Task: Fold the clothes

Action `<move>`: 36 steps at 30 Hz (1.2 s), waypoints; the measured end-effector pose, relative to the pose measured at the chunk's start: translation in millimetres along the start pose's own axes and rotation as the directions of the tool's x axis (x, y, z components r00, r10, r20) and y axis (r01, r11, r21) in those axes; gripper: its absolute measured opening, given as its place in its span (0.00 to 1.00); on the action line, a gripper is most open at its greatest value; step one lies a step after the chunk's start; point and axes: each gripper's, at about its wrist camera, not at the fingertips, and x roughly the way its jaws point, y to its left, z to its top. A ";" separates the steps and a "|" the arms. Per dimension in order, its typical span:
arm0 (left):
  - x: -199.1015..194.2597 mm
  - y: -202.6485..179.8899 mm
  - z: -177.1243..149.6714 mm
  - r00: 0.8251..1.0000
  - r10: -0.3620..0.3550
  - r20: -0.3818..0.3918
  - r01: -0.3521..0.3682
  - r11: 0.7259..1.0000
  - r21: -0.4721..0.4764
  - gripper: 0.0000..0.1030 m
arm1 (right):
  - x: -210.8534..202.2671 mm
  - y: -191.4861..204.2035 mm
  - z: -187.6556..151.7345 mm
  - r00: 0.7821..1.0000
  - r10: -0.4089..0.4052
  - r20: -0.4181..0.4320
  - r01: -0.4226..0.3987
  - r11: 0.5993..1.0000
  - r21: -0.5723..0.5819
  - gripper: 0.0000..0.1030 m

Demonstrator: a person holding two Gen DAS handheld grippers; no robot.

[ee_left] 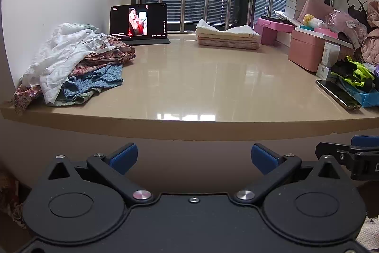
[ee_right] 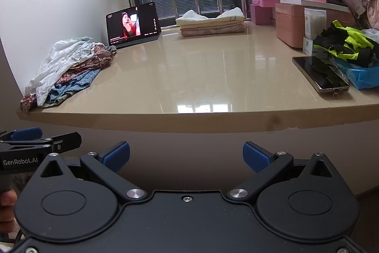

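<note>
Both tools hang below the front edge of the beige surface (ee_left: pixel 189 77), the left tool (ee_left: pixel 194 158) and the right tool (ee_right: pixel 186 155) each spread wide with nothing between the blue pads. The heap of unfolded clothes (ee_left: pixel 71 63) lies at the surface's left end against the wall; a folded stack (ee_left: pixel 227 37) sits at the back by the window. On the right, pink boxes (ee_left: pixel 308 51) stand closed, their contents hidden, and a blue bag (ee_right: pixel 362 75) lies under black and neon-yellow garments (ee_right: pixel 345 44), beside a phone (ee_right: pixel 319 74).
</note>
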 end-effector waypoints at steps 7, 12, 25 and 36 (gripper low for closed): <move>0.1 -1.0 -0.1 1.000 -0.002 -0.001 0.002 1.000 0.005 1.00 | 0.1 -0.8 -0.5 1.000 0.000 0.001 0.000 1.000 0.002 1.00; 0.2 -0.5 -0.1 1.000 -0.007 0.001 0.007 1.000 0.006 1.00 | 0.5 -0.3 -1.2 1.000 0.000 0.000 0.000 1.000 0.004 1.00; -0.1 -2.2 -0.2 1.000 -0.008 -0.001 0.008 1.000 0.008 1.00 | 0.7 0.4 -1.5 1.000 0.001 -0.001 -0.001 1.000 -0.001 1.00; 0.1 -4.0 -1.1 1.000 -0.009 -0.004 0.009 1.000 0.009 1.00 | 1.2 0.4 -1.9 1.000 0.000 -0.004 0.000 1.000 -0.002 1.00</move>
